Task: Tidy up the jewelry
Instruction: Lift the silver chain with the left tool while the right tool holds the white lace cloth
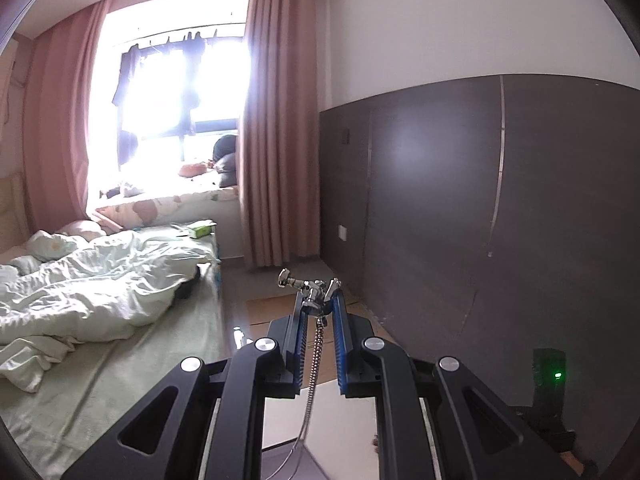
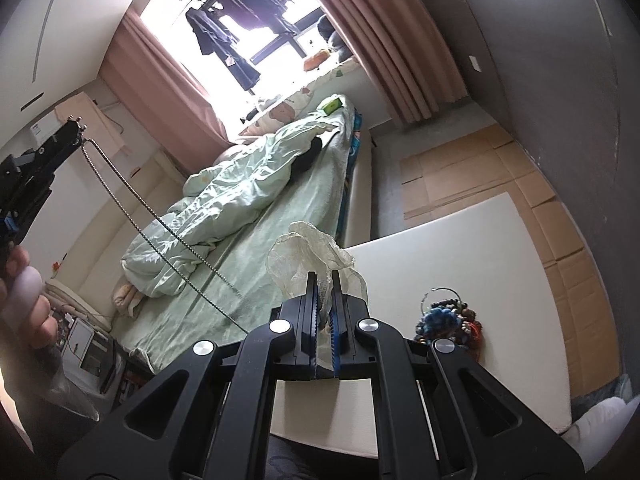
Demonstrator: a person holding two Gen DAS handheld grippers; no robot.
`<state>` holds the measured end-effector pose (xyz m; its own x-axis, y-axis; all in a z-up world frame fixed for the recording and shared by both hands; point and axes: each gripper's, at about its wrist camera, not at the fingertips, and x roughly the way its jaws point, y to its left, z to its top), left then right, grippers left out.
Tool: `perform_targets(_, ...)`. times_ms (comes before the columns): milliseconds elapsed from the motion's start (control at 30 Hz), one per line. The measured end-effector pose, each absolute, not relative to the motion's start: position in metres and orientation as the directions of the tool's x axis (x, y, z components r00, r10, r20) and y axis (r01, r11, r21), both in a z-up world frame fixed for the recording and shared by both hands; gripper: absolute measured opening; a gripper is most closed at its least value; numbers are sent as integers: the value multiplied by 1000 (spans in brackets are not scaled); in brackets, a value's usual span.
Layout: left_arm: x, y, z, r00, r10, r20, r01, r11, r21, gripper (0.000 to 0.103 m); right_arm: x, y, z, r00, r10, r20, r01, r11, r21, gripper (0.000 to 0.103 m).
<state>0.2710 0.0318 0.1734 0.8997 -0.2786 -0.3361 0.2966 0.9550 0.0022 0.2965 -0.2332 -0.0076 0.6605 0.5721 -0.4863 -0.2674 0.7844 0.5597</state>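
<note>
My left gripper is shut on a silver necklace, gripping its metal pendant while the chain hangs down between the fingers. In the right wrist view the left gripper is raised at the far left, and the chain drapes down to the right, passing behind my right gripper. My right gripper is shut on a sheer cream organza pouch, held above the white table. A pile of beaded jewelry lies on the table to the right.
A bed with a pale green duvet stands to the left. Cardboard sheets cover the floor beyond the table. A dark wall panel is on the right, pink curtains and a bright window behind.
</note>
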Motion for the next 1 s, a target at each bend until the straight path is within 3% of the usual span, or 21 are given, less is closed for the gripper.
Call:
perform_targets(433, 282, 70, 132, 880, -248, -406, 244, 968, -62, 10, 292, -204, -11, 631, 587, -507, -305, 789, 534, 7)
perform_targets(1000, 317, 76, -34, 716, -301, -630, 185, 952, -244, 11, 306, -162, -36, 581, 590, -561, -302, 796, 524, 7)
